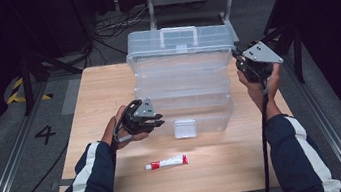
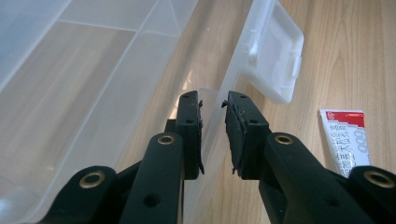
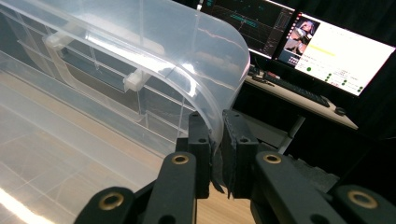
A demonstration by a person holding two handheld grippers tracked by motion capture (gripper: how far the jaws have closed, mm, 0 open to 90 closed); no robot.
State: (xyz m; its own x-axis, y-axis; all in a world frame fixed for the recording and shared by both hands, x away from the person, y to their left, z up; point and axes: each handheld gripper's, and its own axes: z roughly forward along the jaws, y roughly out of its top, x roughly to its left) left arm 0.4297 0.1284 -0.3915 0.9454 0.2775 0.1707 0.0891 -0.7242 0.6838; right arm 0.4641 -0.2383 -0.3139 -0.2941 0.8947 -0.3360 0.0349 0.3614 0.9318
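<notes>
Clear plastic organizer box (image 1: 182, 81) sits mid-bench (image 1: 106, 85), lid (image 1: 178, 42) raised at 12 o'clock, front latch (image 1: 185, 128) hanging at 6. Right gripper (image 1: 241, 58), at the box's 3 o'clock, has its jaws clamped on the lid's curved corner, propping it. Left gripper (image 1: 159, 120), at the box's 8 o'clock, straddles the front wall of the tray; jaws narrow, but a sliver of gap possibly remains, so not a firm grip yet. Step in hand looks like opening or steadying the box; next the left should finish pinching and hold the base down. Left gripper view gives the wall edge between the pads (image 2: 238, 135) plus the tube (image 2: 348, 140); right gripper view gives monitors (image 3: 336, 46) behind the lid (image 3: 154, 51).
</notes>
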